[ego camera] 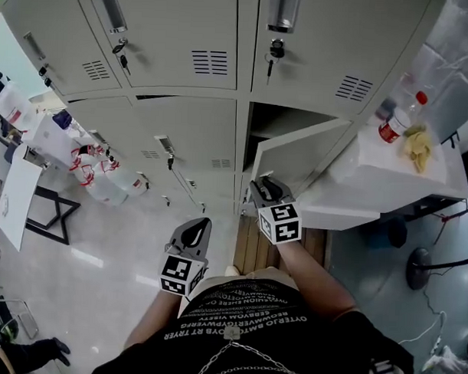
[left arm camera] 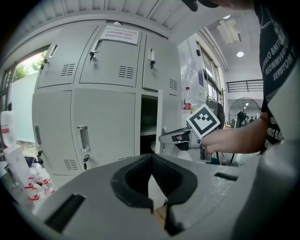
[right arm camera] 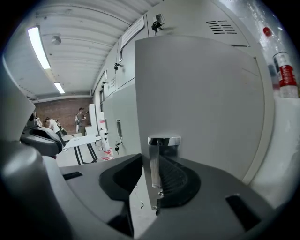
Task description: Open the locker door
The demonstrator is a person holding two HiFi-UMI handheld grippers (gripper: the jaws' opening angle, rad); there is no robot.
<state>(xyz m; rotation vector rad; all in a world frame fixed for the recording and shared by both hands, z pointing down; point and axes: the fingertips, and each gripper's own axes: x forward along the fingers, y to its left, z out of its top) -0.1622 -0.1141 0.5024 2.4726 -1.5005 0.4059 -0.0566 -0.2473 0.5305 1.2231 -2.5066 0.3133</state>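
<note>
The grey locker door (ego camera: 296, 150) of a lower compartment stands part-way open, its dark inside (ego camera: 282, 119) showing. My right gripper (ego camera: 263, 187) is at the door's free edge. In the right gripper view the door (right arm camera: 201, 103) and its chrome handle (right arm camera: 161, 159) sit between the jaws of the right gripper (right arm camera: 147, 187), which are shut on the edge. My left gripper (ego camera: 192, 231) hangs back to the left of the door, shut and holding nothing. The left gripper view shows the left gripper (left arm camera: 152, 187) facing the open compartment (left arm camera: 149, 122), with the right gripper (left arm camera: 164, 137) at the door.
A white table (ego camera: 372, 187) with a red-capped bottle (ego camera: 393, 123) stands just right of the door. Wooden slats (ego camera: 251, 252) lie underfoot. Jugs (ego camera: 97, 170) and a white table (ego camera: 19, 190) are at the left. Other lockers (ego camera: 182, 142) are closed, keys in their locks.
</note>
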